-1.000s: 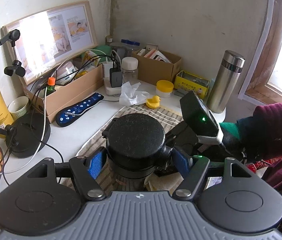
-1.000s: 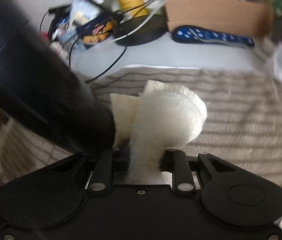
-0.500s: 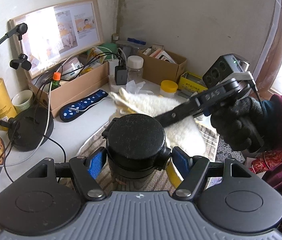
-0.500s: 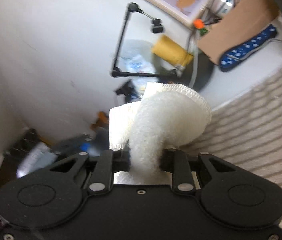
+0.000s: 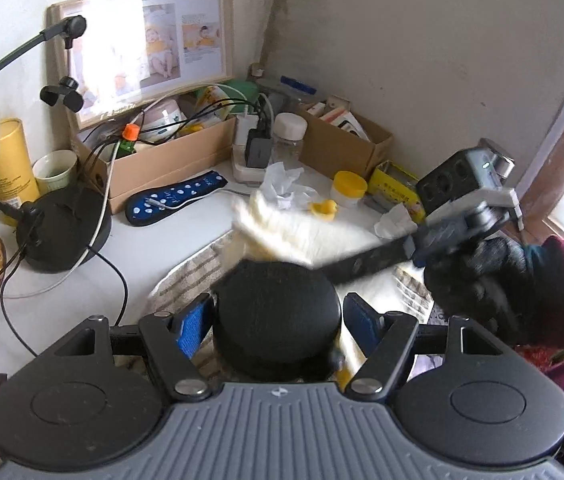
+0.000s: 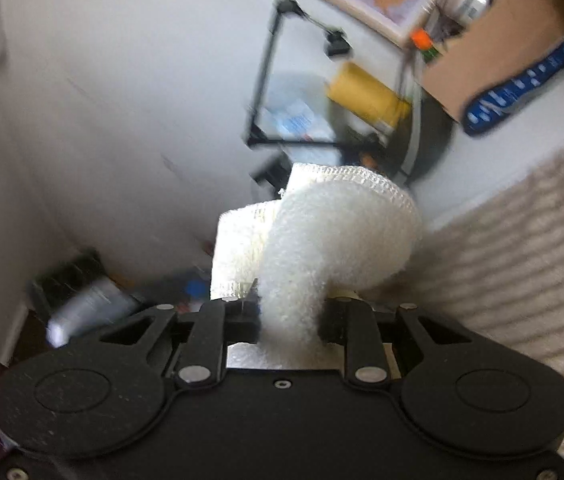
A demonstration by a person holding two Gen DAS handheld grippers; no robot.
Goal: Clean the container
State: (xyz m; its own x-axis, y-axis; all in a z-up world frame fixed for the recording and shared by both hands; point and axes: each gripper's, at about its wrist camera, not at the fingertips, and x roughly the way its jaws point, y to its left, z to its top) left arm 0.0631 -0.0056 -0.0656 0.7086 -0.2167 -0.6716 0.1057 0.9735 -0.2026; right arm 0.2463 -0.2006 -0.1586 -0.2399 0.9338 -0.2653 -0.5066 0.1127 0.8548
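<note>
Cloth lifted from the flank of the container to its lid

The striped mat (image 5: 185, 280) on the white tabletop (image 5: 169, 240) carries the black container (image 5: 277, 320), which stands upright between the blue pads of the left tool (image 5: 277, 324); its jaws are closing, and the left pad touches the wall while the right pad shows a sliver of gap. A second ago the right tool (image 6: 290, 316), clenched on the white cloth (image 6: 334, 232), was down beside the container's side; now the gloved hand (image 5: 478, 280) has raised and rolled it, so the blurred cloth sweeps just over the far rim of the lid. I judge the side wipe finished and the lid next.
</note>
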